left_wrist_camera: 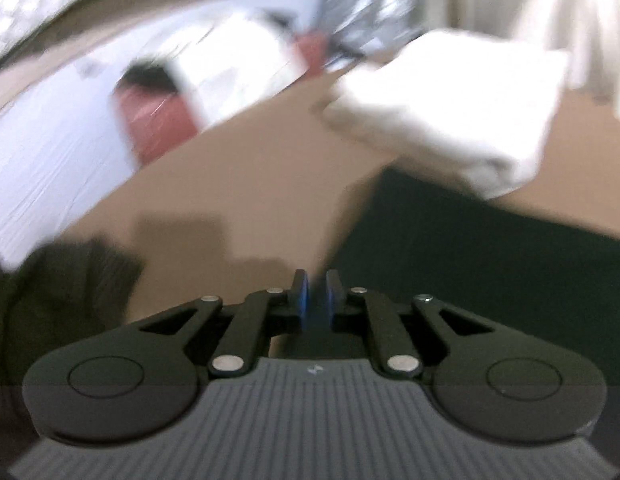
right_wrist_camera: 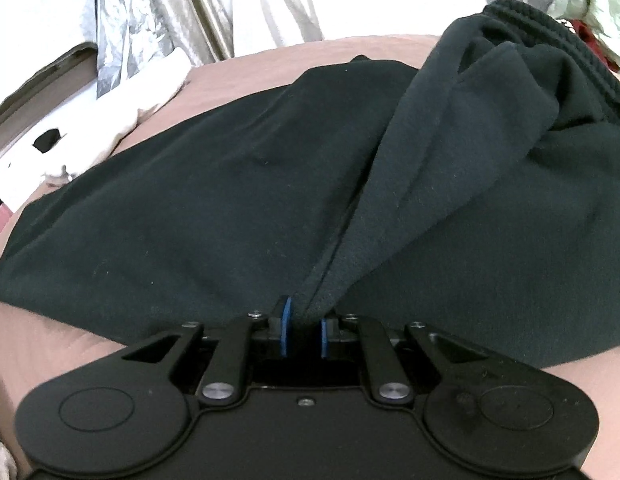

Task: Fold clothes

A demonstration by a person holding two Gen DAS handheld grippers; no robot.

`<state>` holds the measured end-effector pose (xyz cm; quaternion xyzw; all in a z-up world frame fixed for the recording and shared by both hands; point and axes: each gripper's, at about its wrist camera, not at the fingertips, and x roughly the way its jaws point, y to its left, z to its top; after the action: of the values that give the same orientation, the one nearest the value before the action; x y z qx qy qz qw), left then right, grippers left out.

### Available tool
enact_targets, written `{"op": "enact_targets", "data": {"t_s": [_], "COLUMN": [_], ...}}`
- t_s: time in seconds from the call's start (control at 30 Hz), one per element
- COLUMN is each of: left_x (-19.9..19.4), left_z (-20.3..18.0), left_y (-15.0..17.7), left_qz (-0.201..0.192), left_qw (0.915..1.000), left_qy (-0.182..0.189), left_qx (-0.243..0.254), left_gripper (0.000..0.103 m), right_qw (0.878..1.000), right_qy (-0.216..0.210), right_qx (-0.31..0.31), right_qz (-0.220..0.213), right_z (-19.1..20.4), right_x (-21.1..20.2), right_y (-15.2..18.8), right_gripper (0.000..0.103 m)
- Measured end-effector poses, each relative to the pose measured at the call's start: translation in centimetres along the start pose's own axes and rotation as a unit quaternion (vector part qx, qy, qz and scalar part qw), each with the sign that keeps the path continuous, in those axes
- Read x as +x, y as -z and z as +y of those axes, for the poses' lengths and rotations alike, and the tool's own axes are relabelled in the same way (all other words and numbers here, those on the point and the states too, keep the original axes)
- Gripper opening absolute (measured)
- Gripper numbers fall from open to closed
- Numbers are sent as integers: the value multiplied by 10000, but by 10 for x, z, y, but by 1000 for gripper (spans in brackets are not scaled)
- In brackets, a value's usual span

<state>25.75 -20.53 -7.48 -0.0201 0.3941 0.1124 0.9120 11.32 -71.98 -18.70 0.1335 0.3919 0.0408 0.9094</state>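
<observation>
Grip: right gripper (right_wrist_camera: 304, 338) has its blue pads clamped on a bunched fold of the dark garment (right_wrist_camera: 230, 208).
Other jaws: left gripper (left_wrist_camera: 315, 300) has its pads nearly together with a narrow gap, nothing visibly between them; that view is blurred.
Garment place: spread on the tan bedcover (right_wrist_camera: 42, 344), one part drawn in a ridge toward the right gripper, ribbed hem (right_wrist_camera: 521, 20) farthest off.
Handling: soft, limp, thickish knit, probably light; it will sag and crease, not slip.
Hold points: likely edges or corners, both sides.
Beyond: white cloth (right_wrist_camera: 122, 100) near the far-left edge.
</observation>
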Motion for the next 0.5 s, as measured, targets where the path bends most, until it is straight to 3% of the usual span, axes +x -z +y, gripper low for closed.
{"op": "enact_targets", "data": {"t_s": [0.07, 0.13, 0.2, 0.3, 0.4, 0.47, 0.5], "left_x": [-13, -20, -22, -25, -23, -19, -15], "left_z": [-42, -98, -152, -221, -249, -264, -264], "left_y": [-8, -10, 1, 38, 76, 96, 98], "left_qz": [-45, 117, 278, 216, 465, 608, 631], "left_qw": [9972, 9850, 9723, 9580, 9362, 9205, 9185], "left_qy": [697, 1604, 2055, 1916, 1837, 1811, 1831], "left_qx": [261, 618, 1080, 2125, 2960, 3408, 3448], "left_gripper": [27, 32, 35, 46, 47, 51, 52], "right_qw": [10000, 9999, 9994, 9977, 9926, 9862, 9853], "right_qy": [-14, -87, -199, -405, -907, -1317, -1374], "right_qx": [-24, 92, 263, 518, 791, 998, 1010], "right_qz": [43, 74, 117, 185, 176, 132, 141], "right_z": [1, -2, -5, -12, -25, -36, -39], "right_x": [1, 2, 2, 1, -8, -14, -18], "right_y": [-2, -2, -3, 1, 8, 18, 21], "right_gripper": [14, 15, 17, 23, 38, 40, 40]}}
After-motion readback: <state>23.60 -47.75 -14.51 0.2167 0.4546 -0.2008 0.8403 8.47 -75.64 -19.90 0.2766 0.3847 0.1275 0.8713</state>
